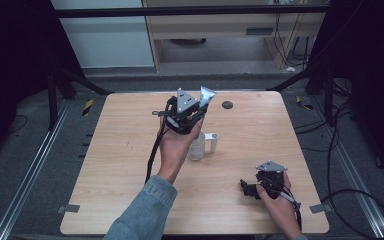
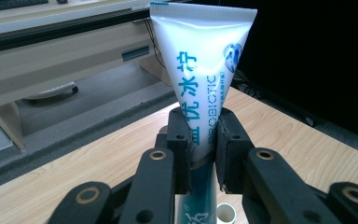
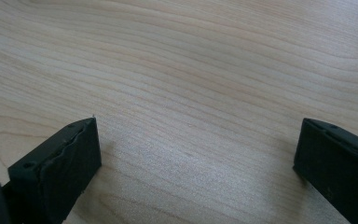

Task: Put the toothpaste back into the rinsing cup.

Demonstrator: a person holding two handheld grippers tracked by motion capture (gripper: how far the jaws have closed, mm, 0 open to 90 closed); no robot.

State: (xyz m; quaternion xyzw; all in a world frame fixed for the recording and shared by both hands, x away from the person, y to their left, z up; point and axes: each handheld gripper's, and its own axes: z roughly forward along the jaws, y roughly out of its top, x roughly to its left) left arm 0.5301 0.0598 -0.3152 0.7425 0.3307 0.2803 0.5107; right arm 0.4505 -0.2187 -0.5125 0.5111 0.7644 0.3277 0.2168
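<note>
Left hand-held gripper (image 2: 201, 154) clamps an upright toothpaste tube (image 2: 200, 70) above the cup (image 1: 197, 146). Right hand-held gripper (image 3: 196, 158) rests on the tabletop (image 3: 191, 70), jaws apart.

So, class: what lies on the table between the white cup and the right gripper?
Nothing: in the high view, only bare wooden table separates the white cup from the right gripper. The left gripper holds a toothpaste tube above the cup.
</note>
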